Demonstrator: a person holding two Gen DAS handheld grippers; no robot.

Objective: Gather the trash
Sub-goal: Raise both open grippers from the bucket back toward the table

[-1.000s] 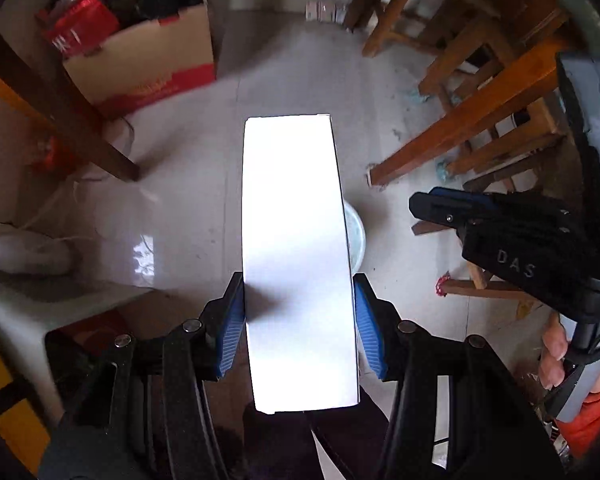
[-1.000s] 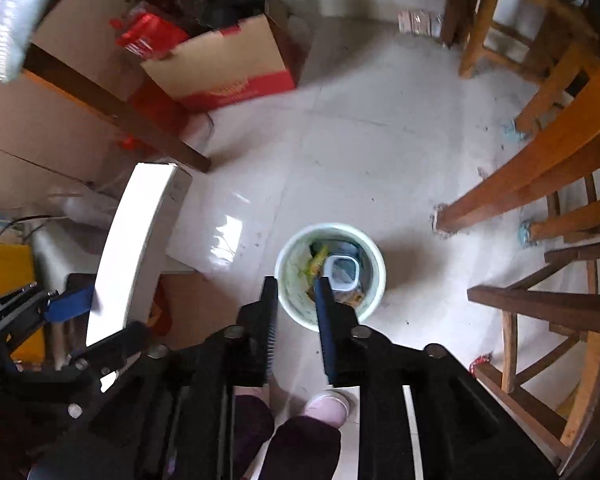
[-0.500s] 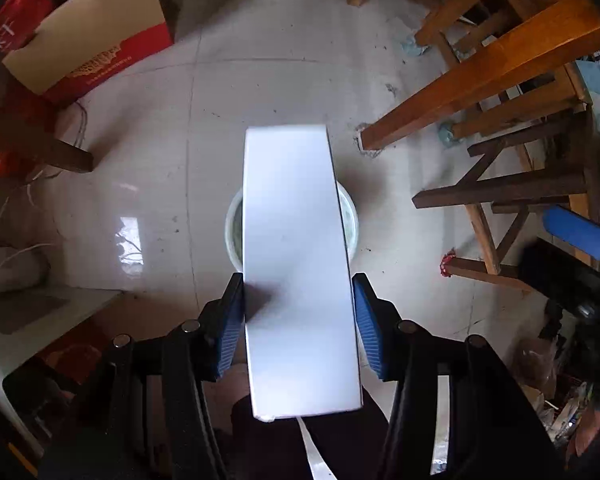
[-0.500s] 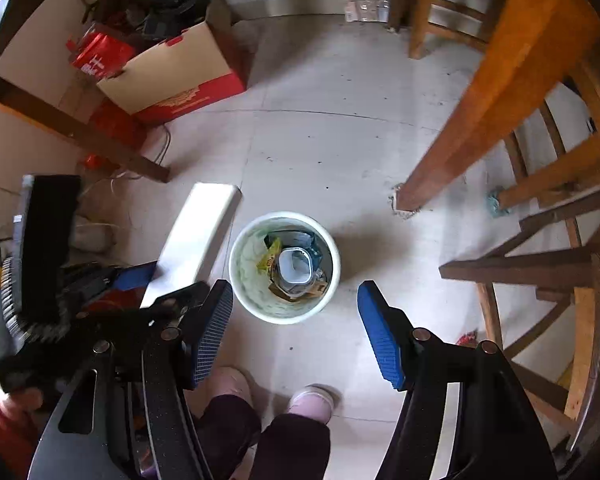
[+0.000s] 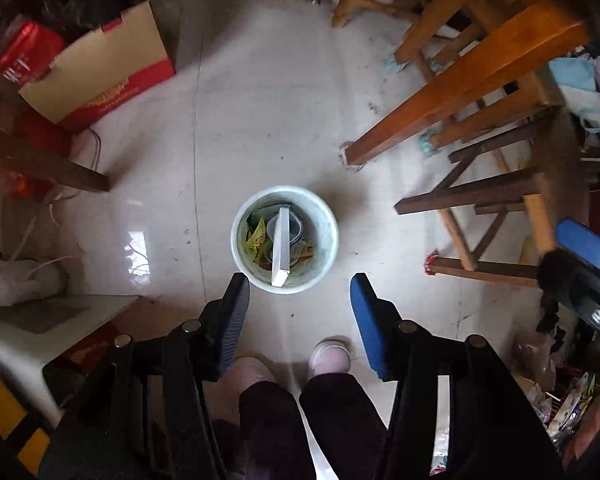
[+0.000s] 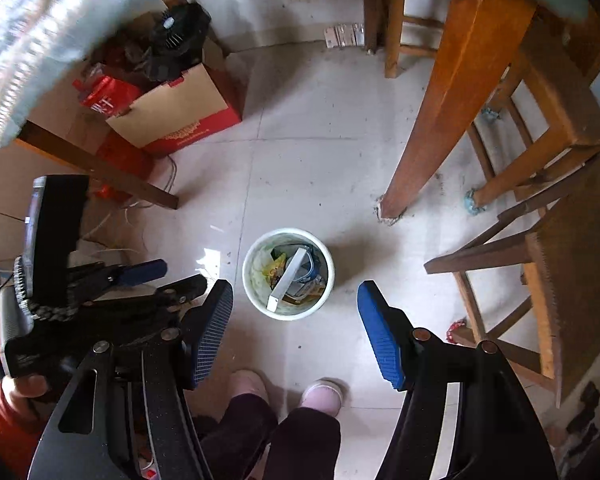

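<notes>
Left wrist view: the left gripper (image 5: 298, 312) is seen with jaws apart and nothing between them, directed down at the bin (image 5: 328, 240) on the tiled floor. The right gripper (image 6: 296, 332) is likewise released and empty. A white box (image 5: 281, 246) is found inside the bin, standing on edge and leaning across the other rubbish, its near end level with the rim.

Risks are judged as follows. Because the box rests high and tilted, space for further rubbish is reduced, and a later item could be deflected onto the floor unless the box is pressed flat. The bin looks light and is unsecured; it could be tipped by a knock from either gripper or from the person's slippers (image 5: 327, 358), which stand close to it. Wooden chair legs (image 5: 440, 120) and a cardboard box (image 5: 100, 76) crowd the floor, so a gripper could be caught on them during the next reach. Loose cables (image 5: 40, 264) at the left are noted as a snag hazard.
</notes>
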